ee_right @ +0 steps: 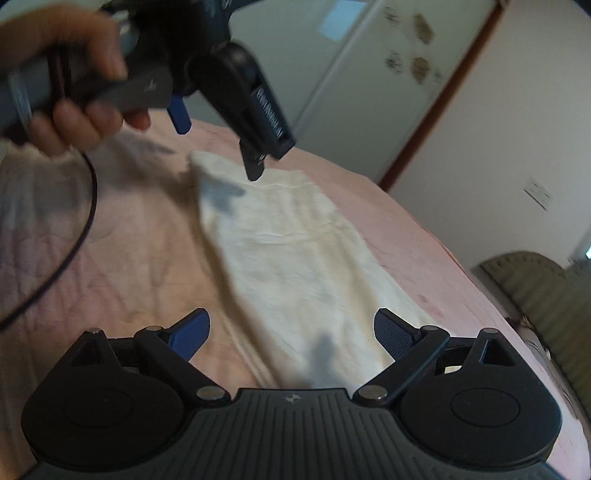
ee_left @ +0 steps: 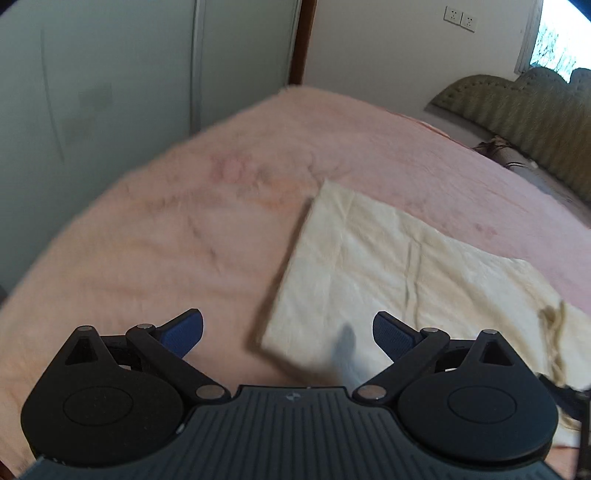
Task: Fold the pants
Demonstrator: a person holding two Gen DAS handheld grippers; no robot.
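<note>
- Where the left wrist view begins at its left edge, a pale wardrobe door stands behind the bed, and a dark wooden post rises beside it.
- A pink blanket covers the bed and fills most of that view.
- The left gripper hangs over the blanket with its 2 blue pads spread wide apart and nothing between them.
- The cream pants lie flat on the blanket as a long folded strip, with 1 squared end just ahead of the gripper and slightly to its right.
- A drawstring shows at the strip's far right.
- 2 wall sockets sit high on the white wall, and a green padded headboard runs along the right under a window.
- In the right wrist view, a hand at the upper left grips the handle of the left gripper, which hovers over the far end of the pants; a thin black cable hangs from it.
- The right gripper is held above the near end of the strip, its jaws wide open and empty, the cloth lying below the gap and untouched by the pads.
- Both views are blurred.
</note>
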